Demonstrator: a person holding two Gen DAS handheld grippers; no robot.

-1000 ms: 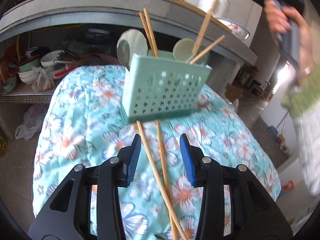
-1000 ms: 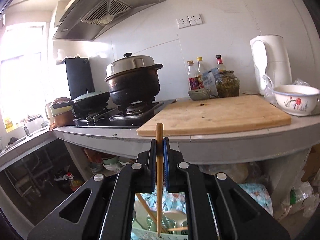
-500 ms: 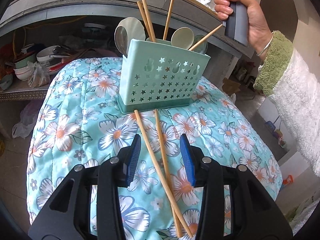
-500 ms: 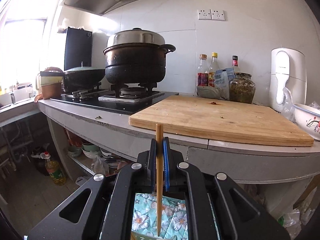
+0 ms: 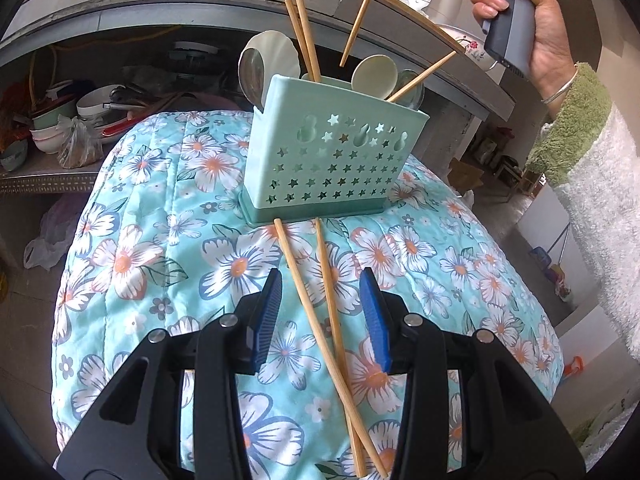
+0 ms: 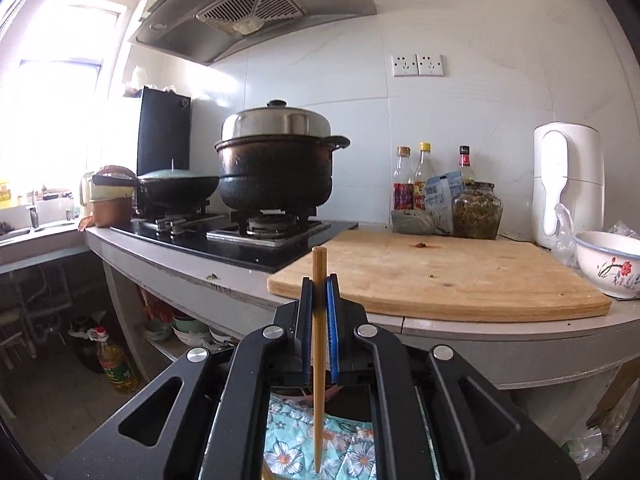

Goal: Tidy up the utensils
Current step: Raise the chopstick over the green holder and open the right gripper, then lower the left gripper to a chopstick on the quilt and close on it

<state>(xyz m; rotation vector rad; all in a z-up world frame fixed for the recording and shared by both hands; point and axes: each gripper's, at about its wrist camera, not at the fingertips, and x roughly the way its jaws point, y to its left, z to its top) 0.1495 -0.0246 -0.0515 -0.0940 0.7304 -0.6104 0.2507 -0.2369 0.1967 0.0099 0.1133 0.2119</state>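
A mint-green utensil holder (image 5: 332, 160) with star holes stands on the floral cloth (image 5: 132, 248). It holds spoons (image 5: 272, 60) and several chopsticks (image 5: 304, 32). Two wooden chopsticks (image 5: 320, 292) lie crossed on the cloth in front of it, between the jaws of my open left gripper (image 5: 320, 312), which hovers above them. My right gripper (image 6: 319, 300) is shut on a single chopstick (image 6: 318, 360) held upright; in the left wrist view that chopstick (image 5: 362, 12) hangs with its tip just above the holder's top.
The kitchen counter (image 6: 400, 316) behind carries a cutting board (image 6: 440, 272), a black pot (image 6: 276, 160) on the stove, bottles (image 6: 416, 180), a white appliance (image 6: 568, 180) and a floral bowl (image 6: 608, 260). Bowls and bags fill the shelf (image 5: 52, 132) under the counter.
My right gripper has lifted the chopstick so its tip now hangs just above the holder instead of inside it. My left gripper has backed off a little; the holder looks smaller and farther.
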